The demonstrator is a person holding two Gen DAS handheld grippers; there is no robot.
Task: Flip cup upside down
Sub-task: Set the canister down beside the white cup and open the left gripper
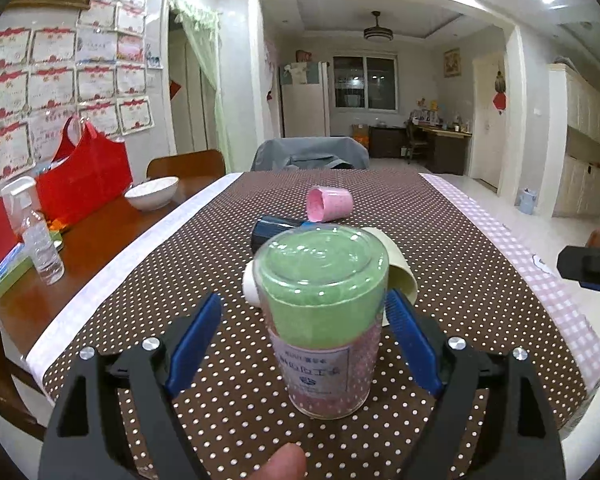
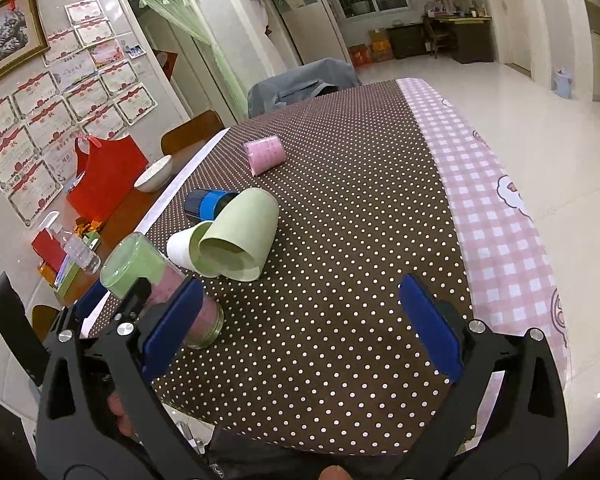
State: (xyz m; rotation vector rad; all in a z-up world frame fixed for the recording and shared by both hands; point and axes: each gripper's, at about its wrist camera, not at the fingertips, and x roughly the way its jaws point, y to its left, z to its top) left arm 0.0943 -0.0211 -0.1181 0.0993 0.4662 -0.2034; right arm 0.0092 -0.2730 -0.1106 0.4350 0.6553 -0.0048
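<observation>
Cup (image 1: 324, 320), inverted, label unreadable, stands between wide left tongs (image 1: 305, 332); right tongs (image 2: 300, 328) wide.

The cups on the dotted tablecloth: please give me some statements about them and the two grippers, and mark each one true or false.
1. The clear cup with green and pink filling stands between the open fingers of the left gripper. True.
2. The pink cup stands upright. False: it lies on its side on the tablecloth.
3. The right gripper holds the pale green cup. False: it is open and empty, and that cup lies farther out on the cloth.
4. The white cup lies right next to the pale green cup. True.
5. The white bowl sits on the dotted cloth. False: it sits on the bare wooden table beside it.
</observation>
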